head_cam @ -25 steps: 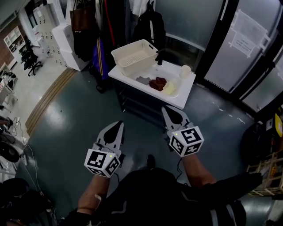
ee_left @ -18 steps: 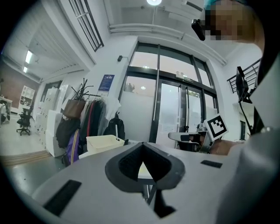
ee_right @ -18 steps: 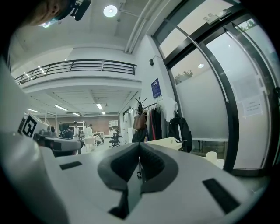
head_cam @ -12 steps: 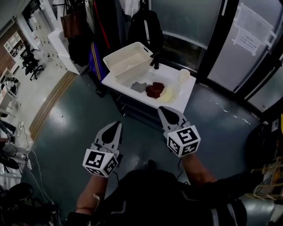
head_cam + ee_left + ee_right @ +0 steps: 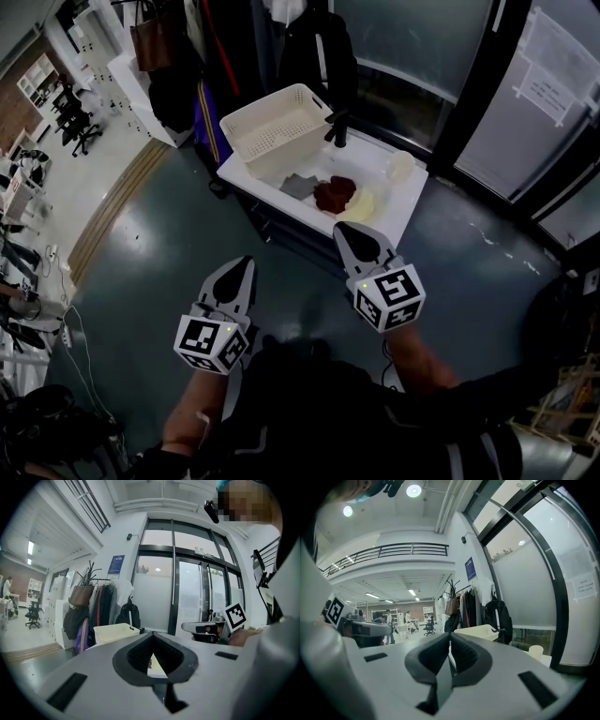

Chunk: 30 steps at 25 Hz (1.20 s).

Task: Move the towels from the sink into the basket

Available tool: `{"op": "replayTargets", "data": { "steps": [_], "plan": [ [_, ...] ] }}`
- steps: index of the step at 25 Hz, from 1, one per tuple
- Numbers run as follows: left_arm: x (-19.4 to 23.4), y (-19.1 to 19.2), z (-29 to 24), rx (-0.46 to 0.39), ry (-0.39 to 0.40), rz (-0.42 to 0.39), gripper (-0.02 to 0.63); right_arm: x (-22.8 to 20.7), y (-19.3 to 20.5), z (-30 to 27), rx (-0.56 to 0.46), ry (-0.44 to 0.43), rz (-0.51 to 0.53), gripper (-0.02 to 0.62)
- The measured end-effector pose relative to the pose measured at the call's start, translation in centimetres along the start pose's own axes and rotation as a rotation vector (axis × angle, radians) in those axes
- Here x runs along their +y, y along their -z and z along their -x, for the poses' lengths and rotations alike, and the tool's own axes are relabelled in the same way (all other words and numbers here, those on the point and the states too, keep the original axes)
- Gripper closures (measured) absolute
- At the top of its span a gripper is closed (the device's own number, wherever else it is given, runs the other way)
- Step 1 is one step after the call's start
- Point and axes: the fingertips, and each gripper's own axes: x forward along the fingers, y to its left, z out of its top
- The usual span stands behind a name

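Observation:
In the head view a white sink table (image 5: 395, 217) stands ahead, with a grey towel (image 5: 298, 185), a dark red towel (image 5: 335, 193) and a pale yellow towel (image 5: 364, 203) lying in it. A cream basket (image 5: 277, 117) sits on its far left end. My left gripper (image 5: 242, 265) is shut and empty, short of the table above the floor. My right gripper (image 5: 347, 230), also shut and empty, has its tip near the table's front edge. The left gripper view shows the left gripper (image 5: 151, 633) with the basket (image 5: 116, 632) beyond it. In the right gripper view the right gripper (image 5: 450, 634) points level towards the basket (image 5: 480, 631).
A black faucet (image 5: 337, 127) rises behind the sink and a white cup (image 5: 400, 165) stands at its right end. Coats and bags on a rack (image 5: 202, 56) hang behind the basket. Glass doors (image 5: 525, 103) line the right side. Dark glossy floor (image 5: 150, 253) surrounds the table.
Both grippers, still shut, have moved forward towards the sink table; the right tip now reaches its front edge in the head view.

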Motion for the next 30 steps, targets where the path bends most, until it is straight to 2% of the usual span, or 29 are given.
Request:
{"op": "replayTargets", "data": {
  "steps": [9, 11, 12, 17, 23, 30],
  "plan": [
    [3.4, -0.1, -4.0, -0.011, 0.036, -0.012, 0.600, -2.1, 0.6, -4.7, 0.022, 0.032, 0.022, 0.581],
    [4.6, -0.7, -4.8, -0.020, 0.049, -0.001, 0.600, -2.1, 0.6, -6.1, 0.043, 0.031, 0.031, 0.509],
    [5.3, -1.0, -5.3, -0.024, 0.054, 0.008, 0.600, -2.2, 0.6, -6.8, 0.052, 0.034, 0.030, 0.503],
    [8.5, -1.8, -7.8, -0.025, 0.091, -0.007, 0.600, -3.2, 0.4, -10.1, 0.071, 0.085, 0.019, 0.502],
    [13.3, -1.6, -10.5, -0.008, 0.108, 0.040, 0.600, -3.7, 0.9, -14.5, 0.110, 0.118, 0.019, 0.500],
    [17.4, -1.1, -13.0, 0.007, 0.164, 0.034, 0.600, -4.3, 1.5, -19.2, 0.141, 0.167, 0.029, 0.497]
  ]
}}
